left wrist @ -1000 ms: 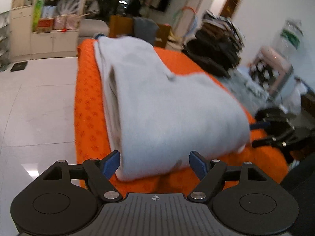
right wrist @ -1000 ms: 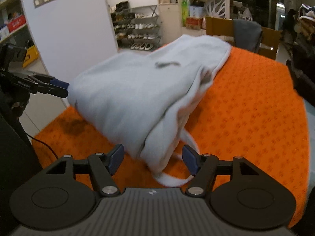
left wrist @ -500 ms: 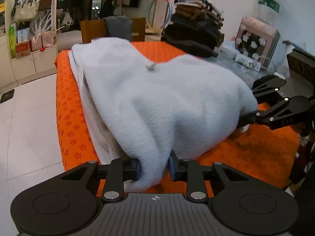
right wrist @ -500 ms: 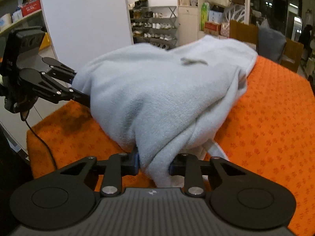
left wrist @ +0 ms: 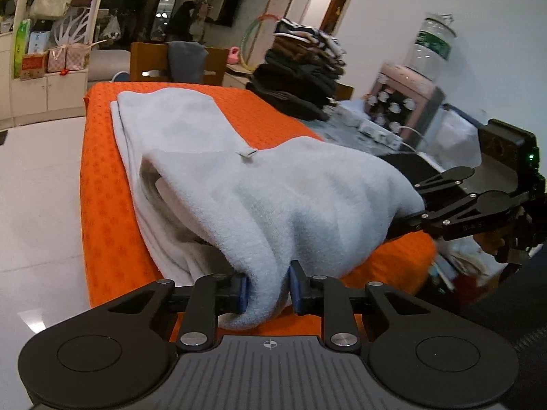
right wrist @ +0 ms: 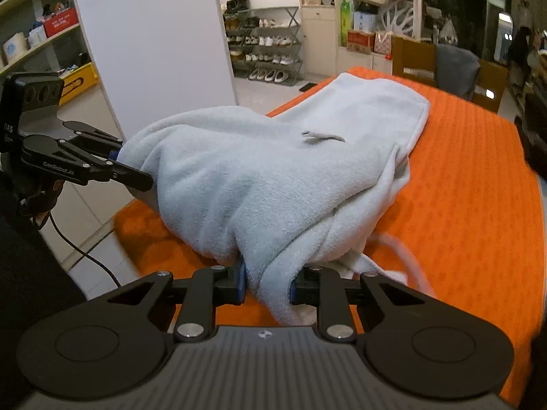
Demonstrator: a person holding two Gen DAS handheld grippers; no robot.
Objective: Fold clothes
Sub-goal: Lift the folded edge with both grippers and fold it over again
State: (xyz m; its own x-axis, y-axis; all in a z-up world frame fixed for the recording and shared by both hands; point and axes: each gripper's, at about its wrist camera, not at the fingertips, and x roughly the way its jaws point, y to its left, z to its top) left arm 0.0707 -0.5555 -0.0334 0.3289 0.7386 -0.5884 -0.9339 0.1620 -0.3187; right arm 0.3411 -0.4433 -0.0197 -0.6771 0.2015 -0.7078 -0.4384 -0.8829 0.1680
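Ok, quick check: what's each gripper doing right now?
Left gripper: shut on the near edge of the light grey garment, jaws just closed.
Right gripper: shut on the same garment, jaws just closed.

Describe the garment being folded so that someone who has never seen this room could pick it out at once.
Find the orange-covered table in the middle of the room. Lying along it is a pale grey fleece garment, its near corners pinched in the left claw and the right claw. Unlike the dark stack of folded clothes beyond the table, it is light, fluffy and alone on the orange cloth.

pale grey fleece garment, orange counter cover with small flower print, black tools with blue pads, white floor tiles
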